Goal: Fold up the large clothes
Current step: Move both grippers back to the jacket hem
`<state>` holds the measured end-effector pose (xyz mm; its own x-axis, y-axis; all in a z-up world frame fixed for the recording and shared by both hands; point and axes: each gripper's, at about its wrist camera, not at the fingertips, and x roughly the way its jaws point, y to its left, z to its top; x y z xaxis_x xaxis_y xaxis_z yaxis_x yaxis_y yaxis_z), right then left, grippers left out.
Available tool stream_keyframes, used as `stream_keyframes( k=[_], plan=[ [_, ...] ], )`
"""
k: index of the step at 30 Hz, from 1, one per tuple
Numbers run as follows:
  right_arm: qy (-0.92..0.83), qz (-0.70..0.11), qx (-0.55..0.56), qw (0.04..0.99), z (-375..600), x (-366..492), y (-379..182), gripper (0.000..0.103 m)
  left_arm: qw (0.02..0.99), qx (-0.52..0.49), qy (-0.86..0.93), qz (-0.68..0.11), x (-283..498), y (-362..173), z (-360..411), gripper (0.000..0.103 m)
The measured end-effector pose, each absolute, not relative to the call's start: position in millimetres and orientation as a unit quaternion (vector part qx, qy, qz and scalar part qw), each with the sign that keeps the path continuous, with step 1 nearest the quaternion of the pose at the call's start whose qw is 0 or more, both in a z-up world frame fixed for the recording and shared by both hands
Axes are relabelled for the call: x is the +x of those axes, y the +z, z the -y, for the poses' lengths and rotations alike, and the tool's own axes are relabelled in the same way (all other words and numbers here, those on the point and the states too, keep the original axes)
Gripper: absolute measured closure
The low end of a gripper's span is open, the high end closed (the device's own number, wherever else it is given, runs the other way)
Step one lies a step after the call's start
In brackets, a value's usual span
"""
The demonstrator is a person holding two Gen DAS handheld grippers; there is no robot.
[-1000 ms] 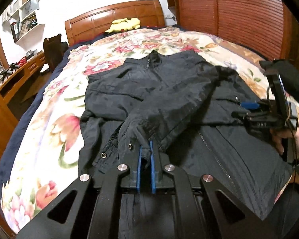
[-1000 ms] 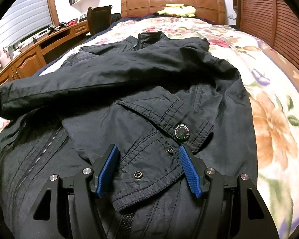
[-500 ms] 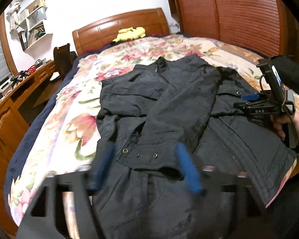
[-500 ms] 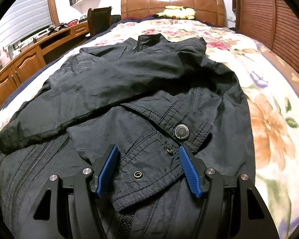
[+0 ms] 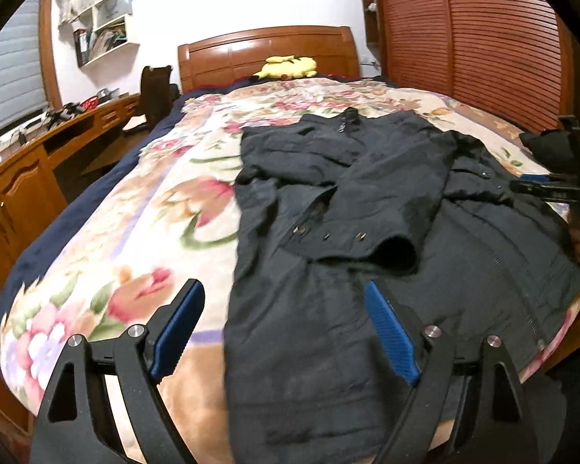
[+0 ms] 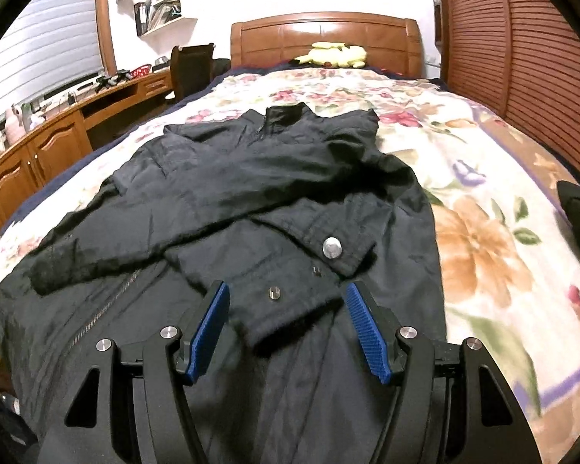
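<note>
The dark jacket (image 5: pixel 367 232) is lying on the bed (image 5: pixel 135 232), both sleeves crossing its chest. The left hand-held gripper (image 5: pixel 280 324) and right hand-held gripper (image 6: pixel 286 323) are hovering released, gripping nothing. Next, pinching both hem corners evenly should keep the fold square

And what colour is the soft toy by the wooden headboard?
Yellow: the plush toy on the floral bed shows best in the right wrist view.
</note>
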<state>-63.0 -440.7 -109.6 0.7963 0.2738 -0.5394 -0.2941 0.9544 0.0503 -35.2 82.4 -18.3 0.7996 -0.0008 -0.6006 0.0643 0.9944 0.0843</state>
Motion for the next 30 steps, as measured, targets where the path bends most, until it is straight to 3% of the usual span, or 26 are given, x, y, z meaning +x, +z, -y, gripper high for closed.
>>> stream_keyframes(
  k=[13, 16, 23, 30],
  plan=[
    [0.157, -0.285, -0.047, 0.944, 449, -137, -102, 0.037, 0.944, 0.010, -0.013, -0.329, -59, -50, -115, 0.018],
    [0.149, -0.288, -0.056, 0.944, 457, -156, -100, 0.033, 0.946, 0.016, -0.011, -0.323, -68, -50, -120, 0.018],
    [0.126, -0.313, -0.080, 0.938, 474, -174, -96, 0.032, 0.945, -0.001, -0.029, -0.327, -75, -51, -127, 0.039],
    [0.121, -0.328, -0.078, 0.934, 481, -170, -96, 0.032, 0.942, -0.011, -0.044, -0.332, -82, -57, -130, 0.044]
  ],
)
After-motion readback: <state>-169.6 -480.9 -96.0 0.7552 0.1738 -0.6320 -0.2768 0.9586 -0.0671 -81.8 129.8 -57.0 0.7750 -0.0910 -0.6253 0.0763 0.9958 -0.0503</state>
